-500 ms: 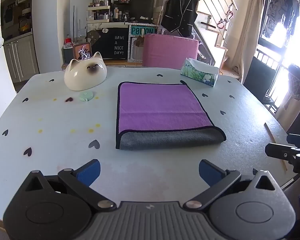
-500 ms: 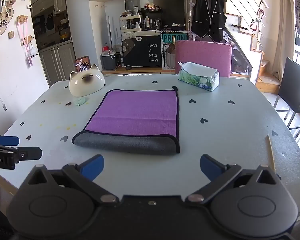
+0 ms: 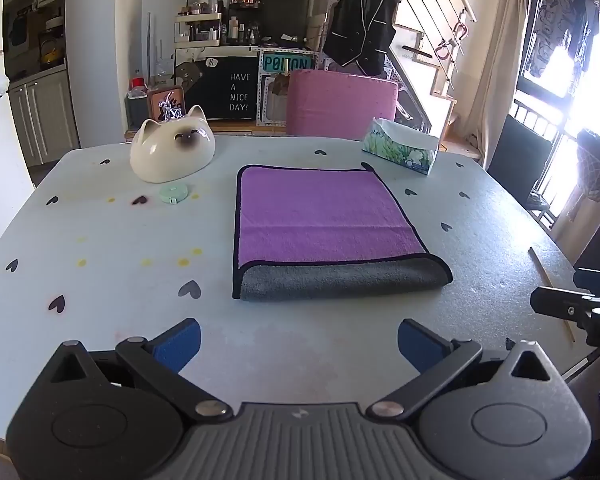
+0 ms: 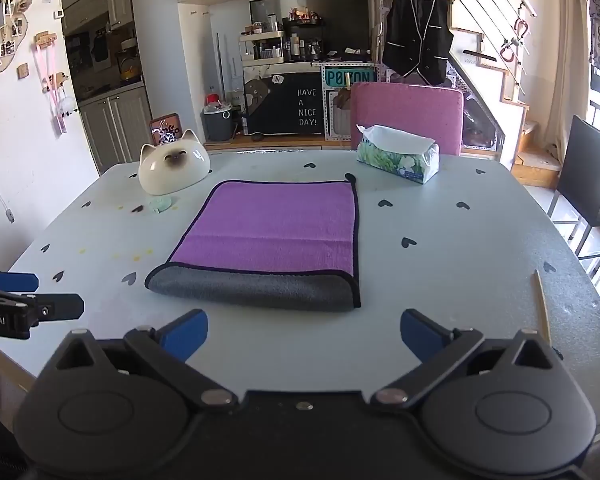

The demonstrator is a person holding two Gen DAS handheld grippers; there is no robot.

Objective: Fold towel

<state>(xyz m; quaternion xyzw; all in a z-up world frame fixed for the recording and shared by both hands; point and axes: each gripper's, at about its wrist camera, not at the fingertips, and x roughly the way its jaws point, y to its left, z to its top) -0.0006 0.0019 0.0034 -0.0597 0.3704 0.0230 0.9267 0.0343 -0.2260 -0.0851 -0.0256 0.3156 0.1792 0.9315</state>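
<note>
Mid-table, the towel [image 3: 324,224] lies flat w/ one fold already in: purple layer on top, grey underside showing along the near rounded crease. Far edges look roughly lined up, so I'd call that fold done. What's left, prob. a second fold across, left to right or the reverse, if a smaller stack is wanted; can't say for sure.

My left gripper [image 3: 299,340] hangs short of the near crease, jaws spread wide, holding nothing. Right gripper [image 4: 304,330] same: wide open, empty, just short of the towel. Cat bowl [image 3: 172,152] and tissue box [image 3: 400,151] sit well clear at the far side.
</note>
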